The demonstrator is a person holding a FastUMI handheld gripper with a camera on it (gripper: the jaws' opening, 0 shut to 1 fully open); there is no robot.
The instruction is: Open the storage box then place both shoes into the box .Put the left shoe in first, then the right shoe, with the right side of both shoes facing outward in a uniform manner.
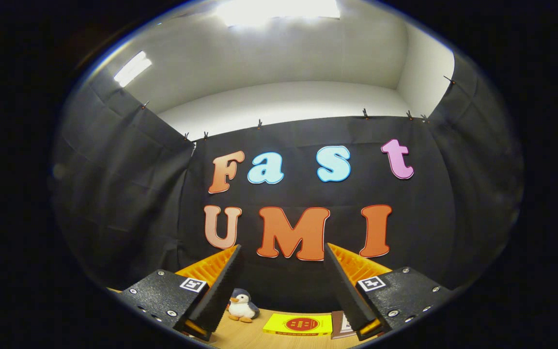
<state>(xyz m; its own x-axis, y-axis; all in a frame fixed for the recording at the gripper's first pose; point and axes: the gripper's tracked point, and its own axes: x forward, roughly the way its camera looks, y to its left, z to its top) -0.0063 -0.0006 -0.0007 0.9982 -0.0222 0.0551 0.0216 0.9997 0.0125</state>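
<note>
The storage box and the two shoes are somewhere I cannot place from here; my view is aimed high, at the booth's black cloth wall, so I judge I am at the very start, before the opening step. The next move, as I see it, calls for tipping the tongs [284, 286] down until the box comes between the fingers.

Going left to right along the low strip of wooden surface [240, 337] beyond the fingertips: a small plush penguin [241, 306], soft and rounded, stands just beside my left finger. Next lies a flat yellow box [298, 325] with a round red mark on top, hard-edged and cardboard-like. Touching or just beside it, partly hidden behind my right finger, is a flat brownish item [340, 324] I cannot identify.

The tongs are spread wide and hold nothing; the pads look ribbed, their mounts grainy and bolted.
</note>
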